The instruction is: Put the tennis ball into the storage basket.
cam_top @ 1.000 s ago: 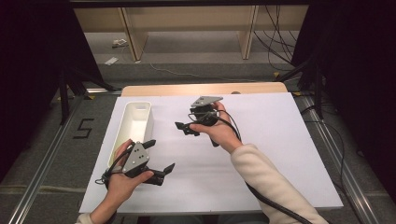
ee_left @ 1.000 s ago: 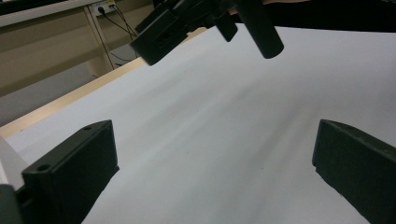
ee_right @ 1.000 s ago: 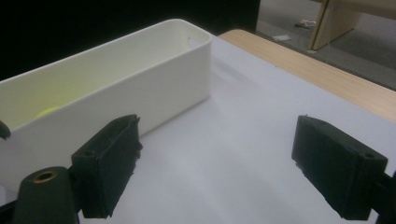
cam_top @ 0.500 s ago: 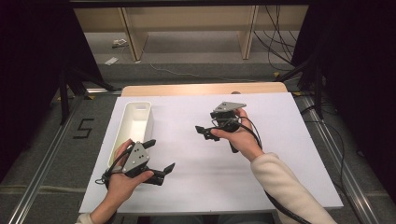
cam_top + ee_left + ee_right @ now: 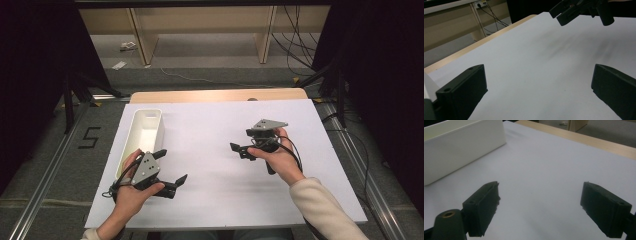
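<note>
While blurred, right gripper (image 5: 584, 10) uppermost.

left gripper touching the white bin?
Cannot tell. In the high view the left gripper sits right beside the white bin, near its end, and the hand hides any gap.

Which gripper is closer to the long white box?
The left one. The left gripper sits right beside the near end of the white box, at its right. The right gripper is far off to the box's right, across the white table.

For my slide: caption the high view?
Both open tools, left and right, held over white table beside white bin.
</note>
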A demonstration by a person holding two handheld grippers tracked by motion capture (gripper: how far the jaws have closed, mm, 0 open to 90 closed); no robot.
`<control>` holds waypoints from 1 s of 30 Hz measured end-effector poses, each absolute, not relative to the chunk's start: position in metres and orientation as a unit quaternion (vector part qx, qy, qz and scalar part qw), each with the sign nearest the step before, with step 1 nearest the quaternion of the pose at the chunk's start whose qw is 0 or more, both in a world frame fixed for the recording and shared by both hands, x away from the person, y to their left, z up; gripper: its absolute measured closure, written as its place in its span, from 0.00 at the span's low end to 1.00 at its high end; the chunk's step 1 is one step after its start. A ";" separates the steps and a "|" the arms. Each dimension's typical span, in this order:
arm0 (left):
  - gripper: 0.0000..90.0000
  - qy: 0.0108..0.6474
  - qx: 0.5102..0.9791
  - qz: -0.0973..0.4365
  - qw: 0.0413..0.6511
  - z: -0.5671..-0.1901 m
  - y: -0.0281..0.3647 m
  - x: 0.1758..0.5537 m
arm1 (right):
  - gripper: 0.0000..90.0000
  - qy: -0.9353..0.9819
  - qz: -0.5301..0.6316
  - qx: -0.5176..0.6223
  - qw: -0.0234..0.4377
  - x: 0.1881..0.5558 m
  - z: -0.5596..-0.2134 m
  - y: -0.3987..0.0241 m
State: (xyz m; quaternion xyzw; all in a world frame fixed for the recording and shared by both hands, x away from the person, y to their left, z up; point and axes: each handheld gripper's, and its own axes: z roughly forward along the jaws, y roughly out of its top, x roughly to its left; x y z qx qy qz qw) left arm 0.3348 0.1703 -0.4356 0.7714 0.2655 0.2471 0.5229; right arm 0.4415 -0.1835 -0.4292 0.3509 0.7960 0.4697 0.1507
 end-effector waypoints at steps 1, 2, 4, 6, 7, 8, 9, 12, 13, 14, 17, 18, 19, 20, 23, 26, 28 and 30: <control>0.00 0.266 0.771 0.247 0.523 -0.435 0.171 0.335 | 0.18 0.795 0.470 0.352 0.152 0.440 -0.430 -0.187; 0.00 0.266 0.770 0.248 0.523 -0.435 0.171 0.335 | 0.18 0.793 0.471 0.355 0.152 0.439 -0.430 -0.190; 0.00 0.267 0.769 0.248 0.524 -0.435 0.171 0.335 | 0.18 0.791 0.472 0.356 0.156 0.436 -0.430 -0.195; 0.00 0.268 0.769 0.248 0.524 -0.435 0.171 0.335 | 0.18 0.790 0.472 0.358 0.159 0.432 -0.429 -0.201; 0.00 0.268 0.769 0.248 0.524 -0.435 0.171 0.335 | 0.18 0.789 0.472 0.359 0.161 0.431 -0.429 -0.203; 0.00 0.267 0.770 0.248 0.524 -0.436 0.171 0.335 | 0.18 0.789 0.472 0.359 0.161 0.429 -0.429 -0.206; 0.00 0.267 0.770 0.248 0.524 -0.435 0.171 0.335 | 0.18 0.787 0.472 0.362 0.161 0.427 -0.429 -0.209; 0.00 0.267 0.770 0.248 0.524 -0.435 0.171 0.335 | 0.18 0.785 0.471 0.367 0.166 0.423 -0.430 -0.218; 0.00 0.267 0.770 0.249 0.524 -0.435 0.171 0.335 | 0.18 0.784 0.472 0.368 0.168 0.422 -0.430 -0.221; 0.00 0.268 0.769 0.248 0.524 -0.436 0.171 0.335 | 0.18 0.783 0.471 0.370 0.169 0.420 -0.430 -0.224; 0.00 0.268 0.769 0.249 0.524 -0.435 0.171 0.335 | 0.18 0.780 0.471 0.375 0.172 0.416 -0.431 -0.231; 0.00 0.268 0.769 0.249 0.524 -0.435 0.171 0.335 | 0.18 0.780 0.470 0.376 0.172 0.415 -0.431 -0.233; 0.00 0.268 0.769 0.249 0.525 -0.435 0.171 0.335 | 0.18 0.781 0.469 0.375 0.171 0.413 -0.432 -0.235; 0.00 0.268 0.769 0.248 0.524 -0.436 0.171 0.335 | 0.18 0.780 0.469 0.377 0.171 0.411 -0.433 -0.237; 0.00 0.268 0.768 0.250 0.525 -0.435 0.171 0.335 | 0.18 0.780 0.467 0.381 0.171 0.407 -0.434 -0.242; 0.00 0.269 0.768 0.249 0.525 -0.435 0.171 0.335 | 0.18 0.780 0.467 0.380 0.174 0.403 -0.434 -0.246; 0.00 0.269 0.768 0.249 0.525 -0.435 0.172 0.335 | 0.18 0.779 0.466 0.381 0.173 0.400 -0.434 -0.250; 0.00 0.270 0.768 0.249 0.524 -0.436 0.171 0.335 | 0.18 0.780 0.466 0.380 0.175 0.396 -0.435 -0.254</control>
